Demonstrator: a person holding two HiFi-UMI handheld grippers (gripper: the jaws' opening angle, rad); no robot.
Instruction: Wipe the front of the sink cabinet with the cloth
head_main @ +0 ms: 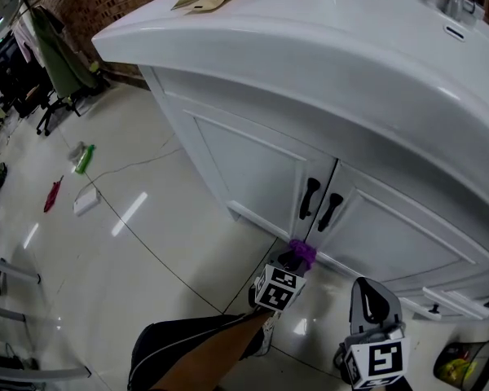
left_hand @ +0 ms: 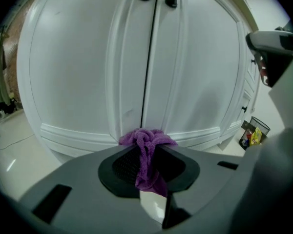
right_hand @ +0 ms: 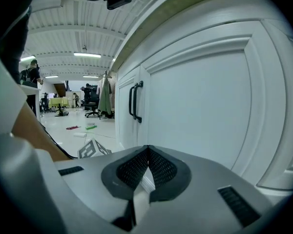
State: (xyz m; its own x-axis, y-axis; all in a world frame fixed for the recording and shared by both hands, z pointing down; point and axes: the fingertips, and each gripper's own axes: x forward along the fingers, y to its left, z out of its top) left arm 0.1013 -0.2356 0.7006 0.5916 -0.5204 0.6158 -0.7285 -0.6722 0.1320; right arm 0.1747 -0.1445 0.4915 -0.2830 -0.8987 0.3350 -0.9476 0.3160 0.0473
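One cloth point(left_hand: 145, 136) pinched in left gripper point(left_hand: 147, 156), seemingly against cabinet point(left_hand: 78, 72) | right gripper point(right_hand: 147, 151) pressed together

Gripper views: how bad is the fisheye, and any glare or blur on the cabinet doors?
Left gripper view: heavy fisheye, cabinet doors bulge, corners vignette black, cloth sharp. Right gripper view: same bowing, even light, no glare on the doors. Head view: ceiling-light streaks glare on the floor; little blur.

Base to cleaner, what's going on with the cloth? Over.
Left gripper shut on cloth, low by the cabinet. Right gripper shut, empty. Nothing blocking.
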